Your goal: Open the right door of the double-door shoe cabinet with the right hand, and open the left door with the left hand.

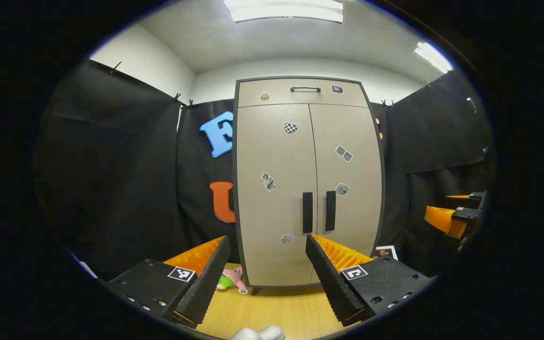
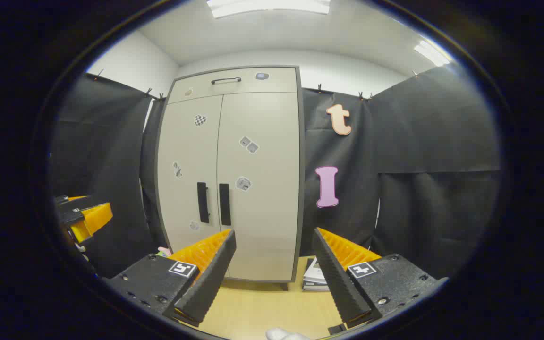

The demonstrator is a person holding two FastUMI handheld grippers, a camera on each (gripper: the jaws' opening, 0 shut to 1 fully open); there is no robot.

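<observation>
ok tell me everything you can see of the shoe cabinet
The cabinet is tall, beige with a dark frame, standing upright on short feet on the wood floor against the black cloth. Both doors are shut, each with a dark vertical handle by the centre seam, and stickers. A top drawer has a handle. Neither gripper touches it.

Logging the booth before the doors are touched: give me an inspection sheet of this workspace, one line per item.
Surface: pale wood-look floor, bare in front of the cabinet.
Job's things: shoe cabinet upright; left door and right door both closed, dark vertical handles side by side at the centre seam; top drawer shut.
Clutter: pink and green plush toy at the cabinet's left foot; stack of booklets at its right foot.
Grippers: left gripper open, short of the doors; right gripper open, also short of them.
Cables: nothing seen.
Surroundings: black cloth walls clipped up, white ceiling with lit panels.
</observation>
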